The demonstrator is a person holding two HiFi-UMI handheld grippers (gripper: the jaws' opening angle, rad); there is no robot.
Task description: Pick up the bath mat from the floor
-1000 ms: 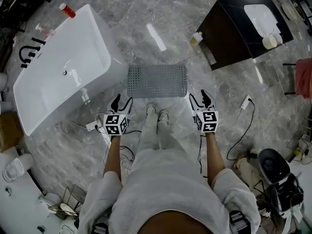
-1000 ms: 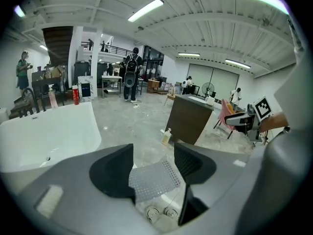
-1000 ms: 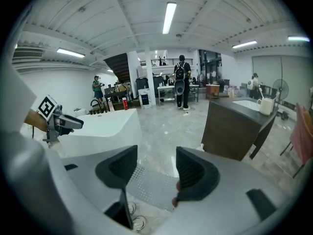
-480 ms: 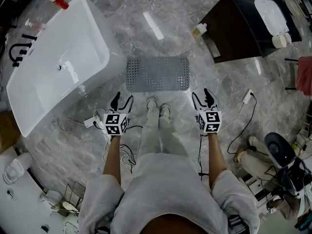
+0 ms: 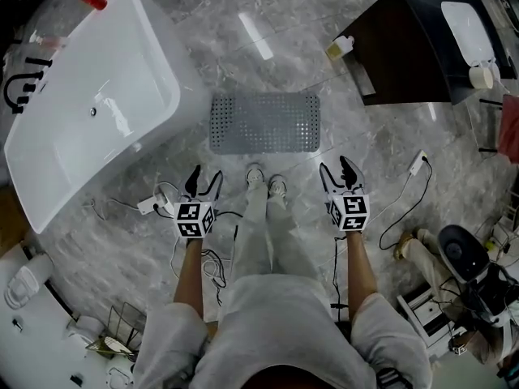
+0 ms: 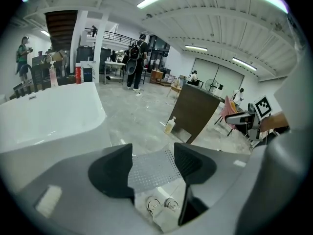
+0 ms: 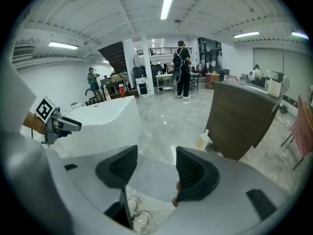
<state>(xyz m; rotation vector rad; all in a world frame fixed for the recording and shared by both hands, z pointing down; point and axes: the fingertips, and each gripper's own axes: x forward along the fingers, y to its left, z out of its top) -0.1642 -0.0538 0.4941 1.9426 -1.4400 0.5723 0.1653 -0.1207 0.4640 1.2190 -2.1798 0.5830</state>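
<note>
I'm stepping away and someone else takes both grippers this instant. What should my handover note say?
Left gripper: open, empty, left of the person's shoes.
Right gripper: open, empty, right of the shoes.
Bath mat: flat on the floor just ahead of the shoes, between the bathtub and the dark cabinet. Neither gripper touches it.
Done: both grippers face the mat.
Left: reach down, probably grip its near edge, then lift.

Head view looks steeply down; all views share the mat (image 5: pixel 264 123).
</note>
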